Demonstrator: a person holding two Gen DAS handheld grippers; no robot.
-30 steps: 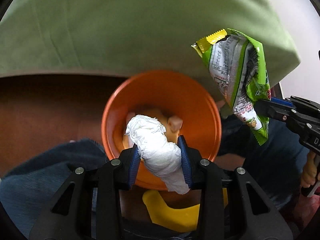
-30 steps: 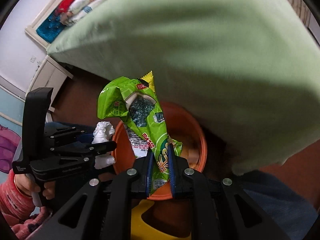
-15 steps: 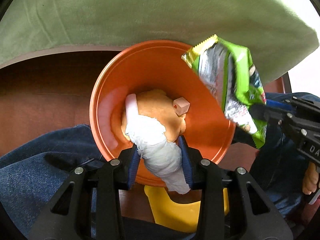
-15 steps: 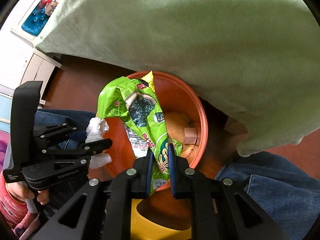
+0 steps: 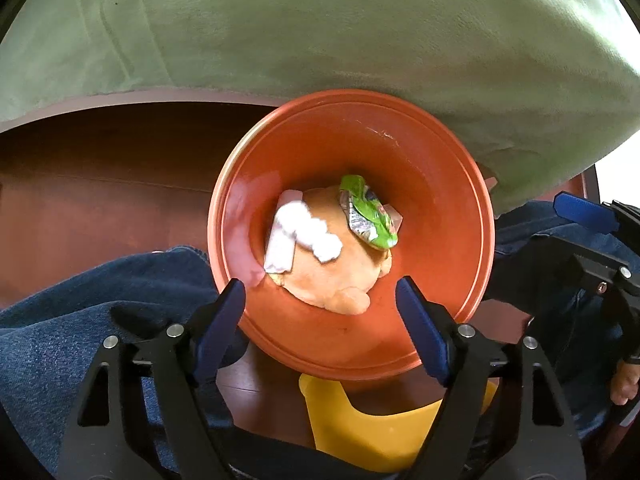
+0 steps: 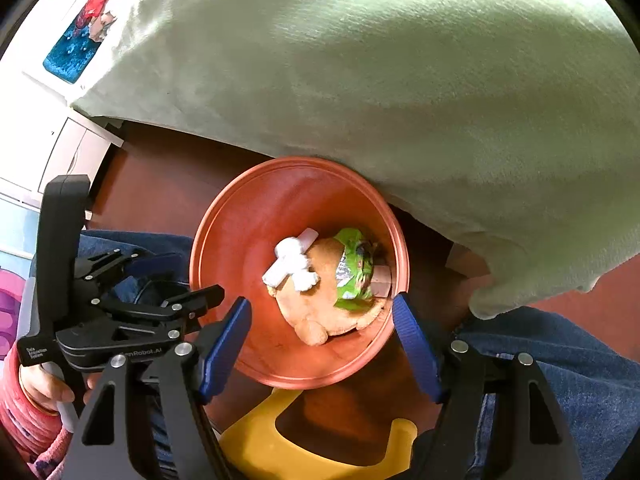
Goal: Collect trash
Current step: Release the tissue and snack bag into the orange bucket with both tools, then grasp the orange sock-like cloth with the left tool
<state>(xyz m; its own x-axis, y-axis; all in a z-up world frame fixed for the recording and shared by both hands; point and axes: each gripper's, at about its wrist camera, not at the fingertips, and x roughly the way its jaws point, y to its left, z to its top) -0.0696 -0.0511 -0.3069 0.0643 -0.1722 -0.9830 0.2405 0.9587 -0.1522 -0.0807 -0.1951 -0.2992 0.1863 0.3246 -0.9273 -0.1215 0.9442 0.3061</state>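
Observation:
An orange bin (image 5: pixel 436 184) stands on the floor below both grippers; it also shows in the right wrist view (image 6: pixel 240 248). Inside lie a crumpled white tissue (image 5: pixel 310 230), a green snack wrapper (image 5: pixel 366 214) and tan paper (image 5: pixel 332 276). The tissue (image 6: pixel 294 262) and wrapper (image 6: pixel 352 268) show in the right wrist view too. My left gripper (image 5: pixel 320 316) is open and empty above the bin's near rim. My right gripper (image 6: pixel 322 332) is open and empty above the bin.
A green cloth (image 5: pixel 320 28) drapes over the table edge above the bin. A yellow stool (image 5: pixel 376 428) sits under the near rim. Blue jeans legs (image 5: pixel 80 308) flank the bin on the dark red floor (image 5: pixel 100 184).
Both grippers opened. The tissue dropped from the left one and the green wrapper dropped from the right one into the orange bin.

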